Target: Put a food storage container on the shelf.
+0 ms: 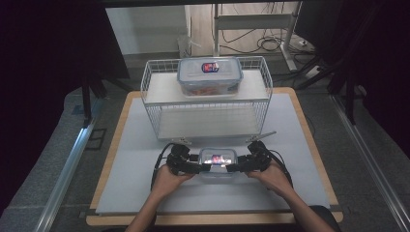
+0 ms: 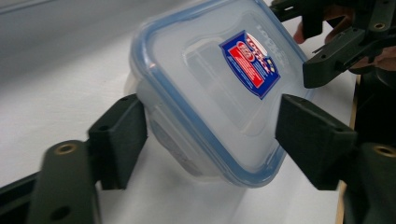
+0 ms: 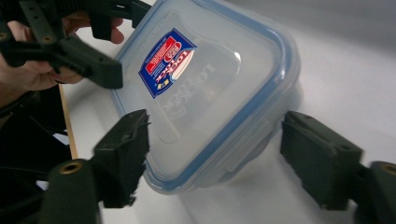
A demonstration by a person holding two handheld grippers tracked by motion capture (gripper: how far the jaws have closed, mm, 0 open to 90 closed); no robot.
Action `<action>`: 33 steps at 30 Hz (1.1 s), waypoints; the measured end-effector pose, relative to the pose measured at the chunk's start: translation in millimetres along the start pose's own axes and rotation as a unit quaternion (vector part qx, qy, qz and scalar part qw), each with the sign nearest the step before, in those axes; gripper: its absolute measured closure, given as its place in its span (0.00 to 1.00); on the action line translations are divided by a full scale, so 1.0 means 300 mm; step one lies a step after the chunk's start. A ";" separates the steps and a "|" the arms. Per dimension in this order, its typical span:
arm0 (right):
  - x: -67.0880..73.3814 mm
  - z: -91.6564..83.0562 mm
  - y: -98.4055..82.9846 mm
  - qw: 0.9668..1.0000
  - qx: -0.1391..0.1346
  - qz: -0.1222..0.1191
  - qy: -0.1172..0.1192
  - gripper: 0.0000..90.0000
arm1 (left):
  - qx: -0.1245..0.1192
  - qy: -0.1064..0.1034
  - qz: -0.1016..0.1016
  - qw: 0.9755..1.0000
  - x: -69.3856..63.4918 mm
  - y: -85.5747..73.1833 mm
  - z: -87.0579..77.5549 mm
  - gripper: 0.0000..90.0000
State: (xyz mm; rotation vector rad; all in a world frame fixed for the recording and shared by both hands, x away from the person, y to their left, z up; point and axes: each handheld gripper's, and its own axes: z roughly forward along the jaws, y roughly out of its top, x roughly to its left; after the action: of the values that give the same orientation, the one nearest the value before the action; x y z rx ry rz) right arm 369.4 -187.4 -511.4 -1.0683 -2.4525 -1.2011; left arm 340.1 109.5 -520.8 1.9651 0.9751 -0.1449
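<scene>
Bracketing small clear plastic box with blue-rimmed lid on table, in front of white wire rack. Left claw and right claw straddle opposite box ends, pads not yet pressing: both released. Hands low, claws level, facing inward. Centre pads on walls below lid rim; close evenly.

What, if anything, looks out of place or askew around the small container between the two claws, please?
Nothing stands out. The small container sits flat on the table, lid on, between the left claw and right claw. The larger container rests squarely on the wire rack.
</scene>
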 end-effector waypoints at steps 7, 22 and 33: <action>0.009 -0.024 -0.021 1.000 -0.020 -0.001 0.003 0.45 | -0.017 -0.001 -0.008 1.000 -0.010 -0.022 -0.021 0.41; 0.001 -0.051 -0.043 0.998 -0.042 0.029 0.036 0.60 | -0.032 -0.028 -0.037 0.998 -0.009 -0.065 -0.057 0.57; 0.009 -0.061 -0.061 0.996 -0.060 0.041 0.047 0.64 | -0.043 -0.026 -0.056 0.997 -0.017 -0.069 -0.062 0.58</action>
State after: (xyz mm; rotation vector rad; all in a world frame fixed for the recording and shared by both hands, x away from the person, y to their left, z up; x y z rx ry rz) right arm 352.7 -207.3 -509.3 -1.1066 -2.2686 -1.3557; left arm 317.6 126.5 -521.9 1.8204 1.0419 -0.2120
